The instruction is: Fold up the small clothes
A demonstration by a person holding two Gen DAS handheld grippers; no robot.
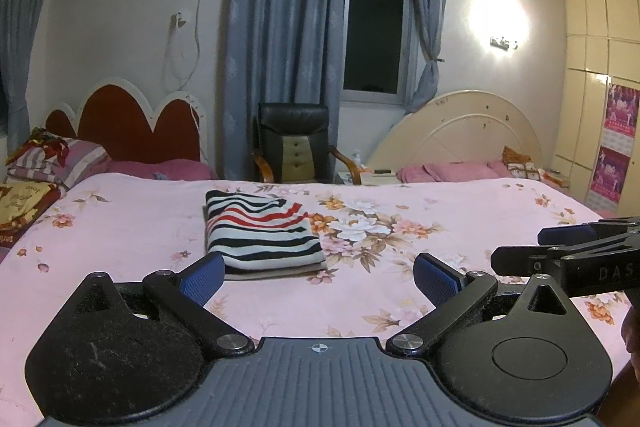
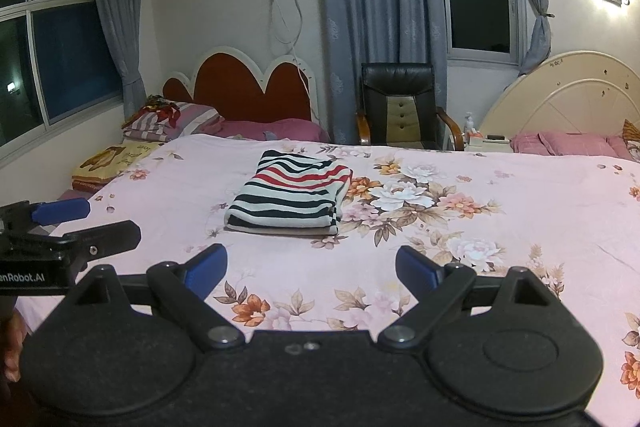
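Observation:
A striped garment [image 1: 262, 231], black, white and red, lies folded into a neat rectangle on the pink floral bedsheet [image 1: 120, 227]. It also shows in the right wrist view [image 2: 294, 195], resting on a beige folded layer. My left gripper [image 1: 318, 277] is open and empty, held above the sheet just short of the garment. My right gripper [image 2: 312, 273] is open and empty, also short of the garment. Each gripper shows in the other's view, the right one [image 1: 560, 247] at the right edge, the left one [image 2: 72, 223] at the left edge.
A black office chair [image 1: 294, 143] stands beyond the bed's far edge. Folded blankets and pillows [image 1: 44, 163] lie at the far left by a red headboard [image 1: 132, 123]. A cream headboard [image 1: 460, 131] and pink pillows [image 1: 456, 171] are at the far right.

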